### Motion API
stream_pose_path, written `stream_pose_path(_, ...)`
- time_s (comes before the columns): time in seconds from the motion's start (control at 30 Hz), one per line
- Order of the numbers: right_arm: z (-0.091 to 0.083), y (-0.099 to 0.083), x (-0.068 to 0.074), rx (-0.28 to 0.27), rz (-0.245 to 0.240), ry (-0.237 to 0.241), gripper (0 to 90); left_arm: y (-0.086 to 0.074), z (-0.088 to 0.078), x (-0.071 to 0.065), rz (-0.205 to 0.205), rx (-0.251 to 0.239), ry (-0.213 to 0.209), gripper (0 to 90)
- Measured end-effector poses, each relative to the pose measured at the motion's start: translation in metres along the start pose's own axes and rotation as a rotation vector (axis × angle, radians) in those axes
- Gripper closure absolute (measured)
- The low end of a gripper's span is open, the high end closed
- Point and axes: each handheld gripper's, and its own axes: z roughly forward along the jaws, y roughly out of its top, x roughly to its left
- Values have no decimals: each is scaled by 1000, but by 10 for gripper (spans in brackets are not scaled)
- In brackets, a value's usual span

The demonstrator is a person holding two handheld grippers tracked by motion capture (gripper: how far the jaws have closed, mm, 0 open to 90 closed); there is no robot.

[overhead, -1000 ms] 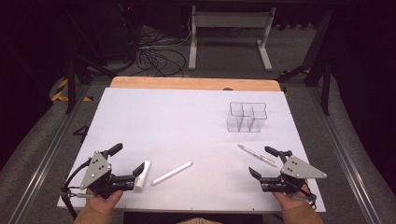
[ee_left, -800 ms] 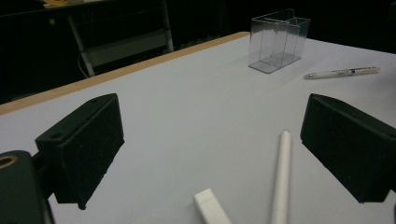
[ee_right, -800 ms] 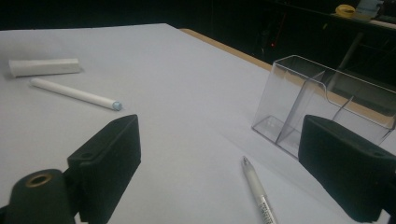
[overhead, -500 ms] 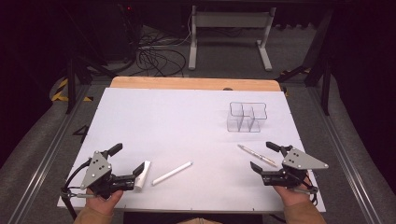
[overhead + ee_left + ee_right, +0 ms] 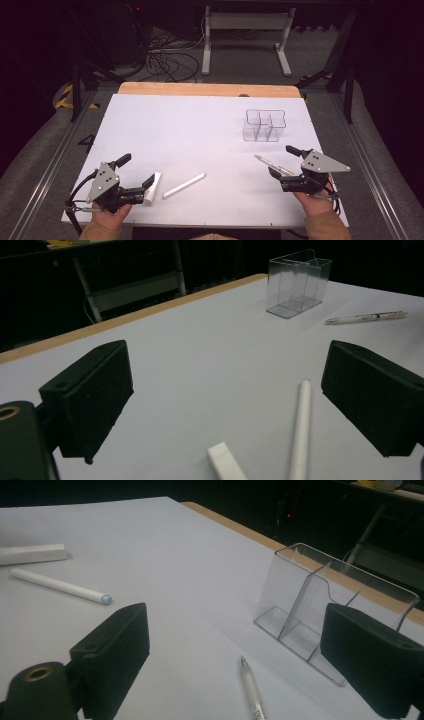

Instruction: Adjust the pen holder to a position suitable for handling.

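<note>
A clear plastic organizer [image 5: 264, 125] with several compartments stands far right on the white table [image 5: 190, 130]. A thin white pen [image 5: 267, 162] lies in front of it, and my right gripper [image 5: 283, 161] hovers open over the pen's near end; the pen [image 5: 252, 692] shows between its jaws, untouched. A white marker [image 5: 184, 185] and a short white block [image 5: 154, 186] lie near the front left. My left gripper [image 5: 135, 171] rests open beside the block, nothing between its jaws. The left gripper view shows the marker [image 5: 300, 435] and block [image 5: 225, 467] just ahead.
The table's wooden far edge [image 5: 205, 89] borders a dark floor with cables [image 5: 165, 60] and a white desk frame [image 5: 245, 30]. Metal rails [image 5: 55, 165] run along both table sides.
My right gripper has risen a little and drifted toward the far side, still open over the pen. The left gripper and all objects stay put.
</note>
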Motion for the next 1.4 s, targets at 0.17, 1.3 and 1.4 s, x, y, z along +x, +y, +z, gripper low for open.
stream_pose_path(0.17, -1, 2, -1, 11, -11, 11, 121, 0, 0, 0, 4, 5, -2, 71)
stream_pose_path(1.3, 18, 45, -26, 153, -49, 36, 198, 1, 2, 1, -2, 8, -5, 80)
stream_pose_path(1.4, 20, 47, -28, 154, -52, 43, 205, 1, 2, 1, -5, 11, -6, 80)
